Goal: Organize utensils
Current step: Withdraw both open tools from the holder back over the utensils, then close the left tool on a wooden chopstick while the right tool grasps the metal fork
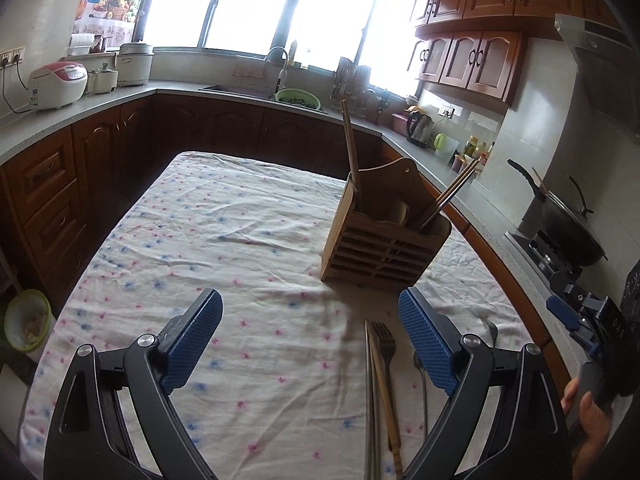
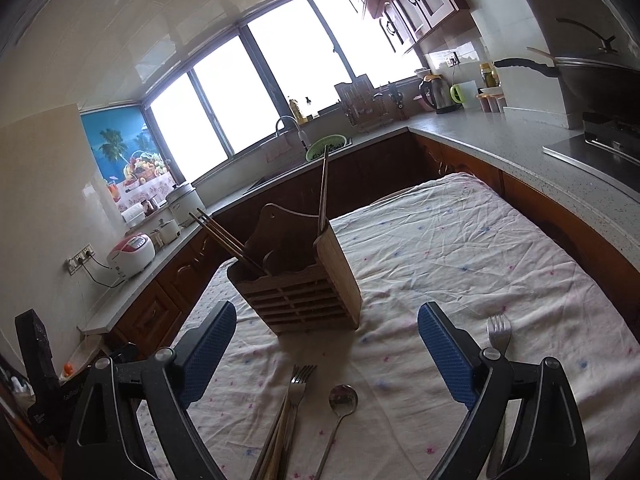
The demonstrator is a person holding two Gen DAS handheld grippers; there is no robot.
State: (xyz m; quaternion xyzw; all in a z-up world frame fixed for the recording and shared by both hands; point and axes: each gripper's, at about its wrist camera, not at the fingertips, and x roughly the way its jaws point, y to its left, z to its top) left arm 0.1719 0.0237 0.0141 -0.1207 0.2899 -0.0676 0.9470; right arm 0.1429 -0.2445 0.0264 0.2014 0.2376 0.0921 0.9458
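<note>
Utensils are being seen in two groups on the cloth-covered table (image 1: 240,216): some standing in the wooden holder (image 1: 384,236), others lying flat near the table's near edge. The holder is standing upright toward the right side of the table, with a single chopstick (image 1: 350,152) leaning out of its left compartment and a pair of dark chopsticks (image 1: 452,196) slanting out of its right one.

The left gripper (image 1: 310,344) is being held spread wide above the cloth, its blue pads (image 1: 192,344) well apart, and nothing is being gripped or touched between them. Just inside its right finger, a fork (image 1: 384,340), a metal chopstick (image 1: 370,408) and a wooden chopstick (image 1: 386,396) are lying side by side, touching.

The right gripper (image 2: 328,352) is likewise being held fully spread, pads (image 2: 448,356) far apart and closed on nothing. Between its fingers, on the cloth, the same fork and chopsticks bundle is being shown at left, with a spoon (image 2: 342,404) lying just beside it, apart from it. A second fork (image 2: 499,332) is lying beyond the right finger, partly hidden by it.
</note>
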